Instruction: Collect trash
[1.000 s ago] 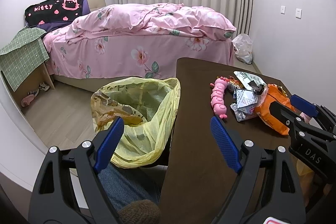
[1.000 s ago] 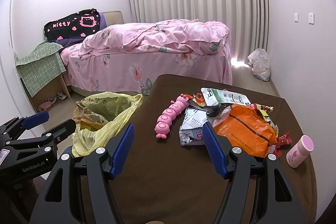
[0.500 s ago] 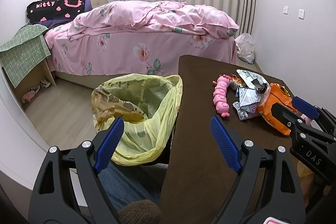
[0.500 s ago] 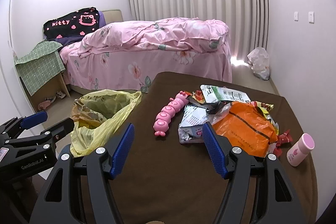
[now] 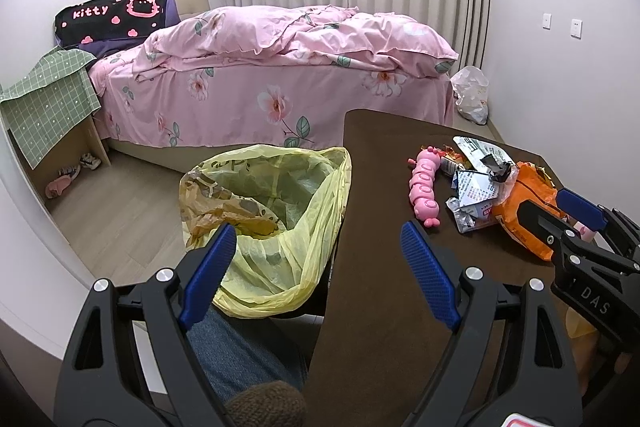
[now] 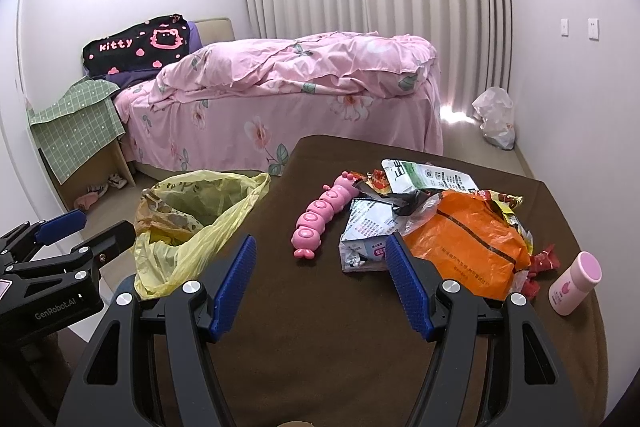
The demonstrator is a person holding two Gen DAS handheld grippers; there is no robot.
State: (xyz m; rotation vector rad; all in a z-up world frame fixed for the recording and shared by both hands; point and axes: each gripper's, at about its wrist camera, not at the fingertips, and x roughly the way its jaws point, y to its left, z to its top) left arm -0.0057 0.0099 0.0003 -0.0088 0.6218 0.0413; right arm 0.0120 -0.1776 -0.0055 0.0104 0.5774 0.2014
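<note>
A heap of trash lies on the brown table [image 6: 320, 339]: an orange plastic bag [image 6: 468, 247] [image 5: 524, 223], a white and green wrapper [image 6: 428, 179], a crumpled printed packet [image 6: 368, 231] [image 5: 474, 195] and small red wrappers [image 6: 540, 263]. An open yellow trash bag [image 5: 280, 211] [image 6: 192, 227] hangs off the table's left edge. My left gripper [image 5: 316, 263] is open over the gap between bag and table. My right gripper [image 6: 320, 267] is open above the table, short of the heap, nothing between its fingers.
A pink caterpillar toy [image 6: 324, 215] [image 5: 426, 191] lies left of the heap, a pink-capped white bottle [image 6: 576, 283] at the table's right. A pink bed [image 6: 288, 99] stands beyond, a green-covered side table [image 5: 44, 103] at left, and a white plastic bag [image 6: 494, 119] on the floor.
Both views have shifted slightly, the table and heap sitting a little lower and farther. Both grippers stay open and hold nothing.
</note>
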